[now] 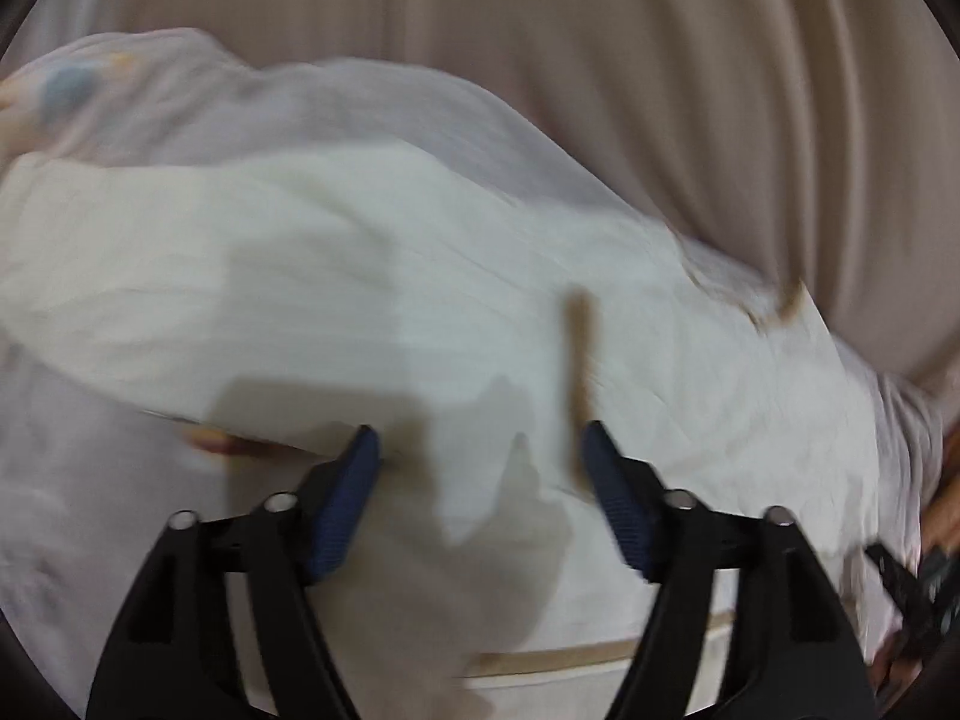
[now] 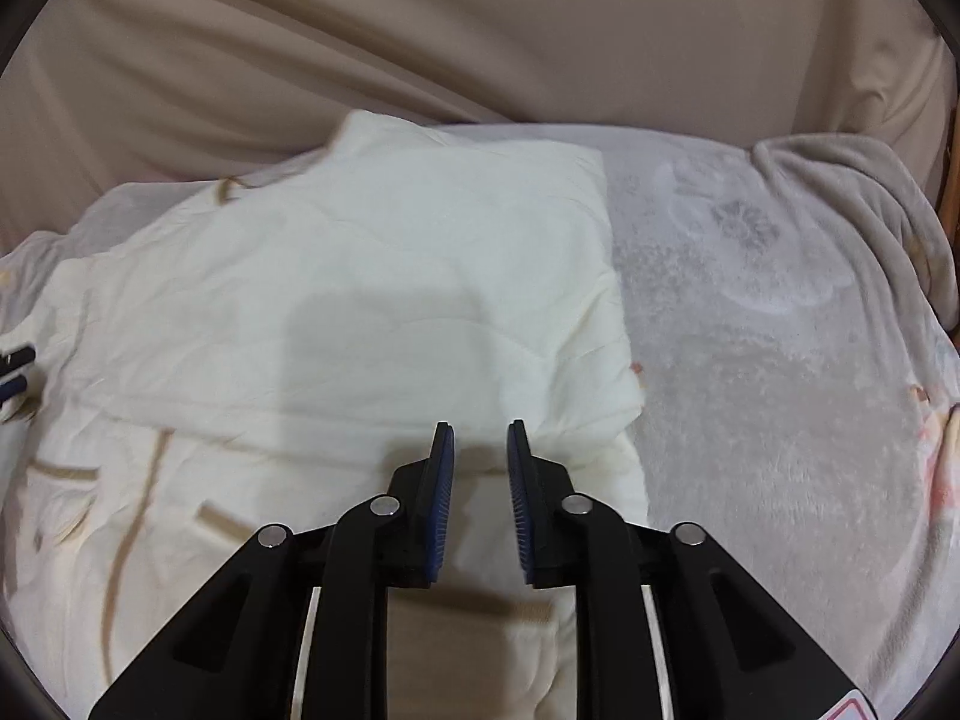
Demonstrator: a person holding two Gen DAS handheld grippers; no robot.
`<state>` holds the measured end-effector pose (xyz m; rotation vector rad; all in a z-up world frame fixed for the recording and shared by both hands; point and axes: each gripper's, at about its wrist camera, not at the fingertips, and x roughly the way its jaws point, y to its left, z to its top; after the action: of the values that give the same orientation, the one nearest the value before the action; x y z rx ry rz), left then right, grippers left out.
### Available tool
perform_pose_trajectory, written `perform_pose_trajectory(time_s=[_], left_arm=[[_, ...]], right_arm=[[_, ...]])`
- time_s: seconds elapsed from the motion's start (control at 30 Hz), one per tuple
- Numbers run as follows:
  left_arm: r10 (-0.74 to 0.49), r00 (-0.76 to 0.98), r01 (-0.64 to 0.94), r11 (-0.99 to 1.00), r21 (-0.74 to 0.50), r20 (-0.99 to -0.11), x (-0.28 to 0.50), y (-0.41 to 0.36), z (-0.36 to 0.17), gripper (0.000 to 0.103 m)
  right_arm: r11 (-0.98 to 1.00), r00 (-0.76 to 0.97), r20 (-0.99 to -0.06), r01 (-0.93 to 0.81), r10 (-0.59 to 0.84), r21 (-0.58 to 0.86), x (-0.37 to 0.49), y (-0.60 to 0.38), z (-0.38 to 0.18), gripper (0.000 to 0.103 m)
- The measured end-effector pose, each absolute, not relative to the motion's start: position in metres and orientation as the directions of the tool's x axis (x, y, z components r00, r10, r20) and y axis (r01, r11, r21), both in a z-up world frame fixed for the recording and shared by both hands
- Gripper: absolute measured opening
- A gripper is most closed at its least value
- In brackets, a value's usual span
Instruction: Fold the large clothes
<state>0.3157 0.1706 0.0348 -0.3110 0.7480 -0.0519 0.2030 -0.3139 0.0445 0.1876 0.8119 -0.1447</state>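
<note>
Two claws: both were above the garment (image 2: 336, 276).
Left claw (image 1: 480, 450): jaws stood wide, nothing between them.
Right claw (image 2: 480, 438): jaws stood narrowly apart, empty.
Garment: cream, partly folded, lay ahead on the blanket (image 2: 780, 420).

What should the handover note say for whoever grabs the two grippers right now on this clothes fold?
Left gripper: open, nothing between the pads, above the cream garment.
Right gripper: jaws narrow but apart, empty, over the garment's near right edge.
Garment: cream with tan trim, lying on the pale fleece blanket. One part is already folded over onto the body; tan-edged pockets and front seam show on the lower layer.
Also there: grey blanket bunched at the far right, beige drape behind.
Done: first fold, both grippers released.
Left: probably the remaining folds and squaring up; the left view is blurred, so check edges first.
</note>
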Motion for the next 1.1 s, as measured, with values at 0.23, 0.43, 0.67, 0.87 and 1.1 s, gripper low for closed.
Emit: perform_pose_trajectory(time_s=[0.23, 0.43, 0.67, 0.87, 1.1], left_arm=[[0.157, 0.697, -0.473, 0.834, -0.285, -0.700, 0.318, 0.346, 0.029, 0.073], [0.273, 0.645, -0.626, 0.725, -0.287, -0.714, 0.324, 0.441, 0.017, 0.073], [0.239, 0.622, -0.612, 0.743, -0.272, -0.746, 0.350, 0.450, 0.007, 0.026], [0.221, 0.745, -0.475, 0.838, -0.268, -0.630, 0.346, 0.389, 0.072, 0.006], [-0.023, 0.897, -0.073, 0.977, -0.199, -0.440, 0.323, 0.204, 0.164, 0.006]], right_arm=[[0.994, 0.677, -0.735, 0.063, 0.021, 0.085, 0.183, -0.267, 0.031, 0.022], [0.994, 0.662, -0.749, 0.064, 0.021, 0.084, 0.187, -0.261, 0.020, 0.033], [0.988, 0.654, -0.756, 0.103, 0.022, 0.118, 0.188, -0.270, 0.015, 0.046], [0.986, 0.655, -0.755, 0.110, 0.025, 0.128, 0.188, -0.271, 0.015, 0.049], [0.986, 0.659, -0.752, 0.105, 0.028, 0.130, 0.188, -0.270, 0.015, 0.053]])
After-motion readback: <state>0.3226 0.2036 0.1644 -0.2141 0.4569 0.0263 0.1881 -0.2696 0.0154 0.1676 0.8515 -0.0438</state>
